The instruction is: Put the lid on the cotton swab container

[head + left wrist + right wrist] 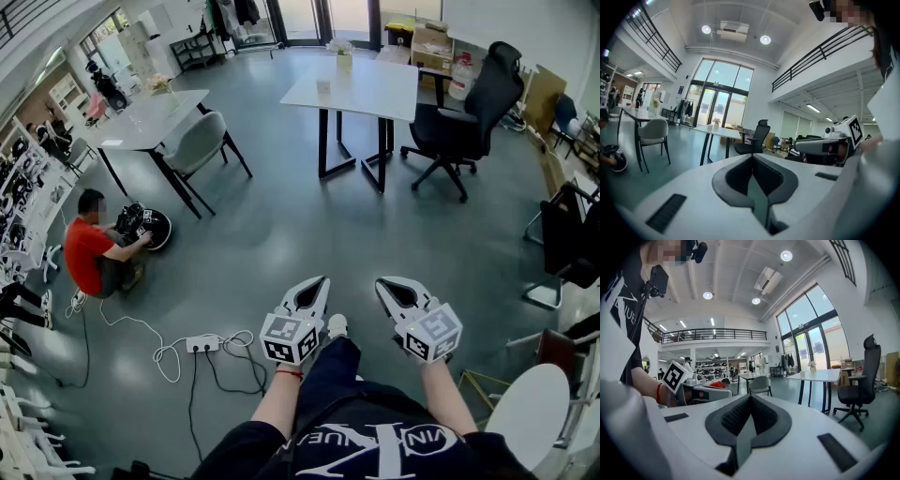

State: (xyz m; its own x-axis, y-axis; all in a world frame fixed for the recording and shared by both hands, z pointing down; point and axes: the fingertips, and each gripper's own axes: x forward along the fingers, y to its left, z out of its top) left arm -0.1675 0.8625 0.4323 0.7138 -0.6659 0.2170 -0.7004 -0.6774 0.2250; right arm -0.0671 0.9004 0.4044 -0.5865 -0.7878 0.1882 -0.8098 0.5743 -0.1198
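Floor (281, 234): grey and smooth.
Upper centre: white table (366, 89) on black legs, with a black office chair (473, 117) just to its right.
Upper left: second white table (155, 117), with a grey chair (199, 142) beside it.
Left edge: person in a red shirt (89, 253), seated on the floor.
Lower left: white power strip (202, 344) with trailing cables.
Top right: cardboard box (431, 42).

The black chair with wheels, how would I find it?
Find the white table mid-room. The office chair stands at its right end. Unlike the pale grey chair at the other table, it is black on a star-shaped wheeled base.
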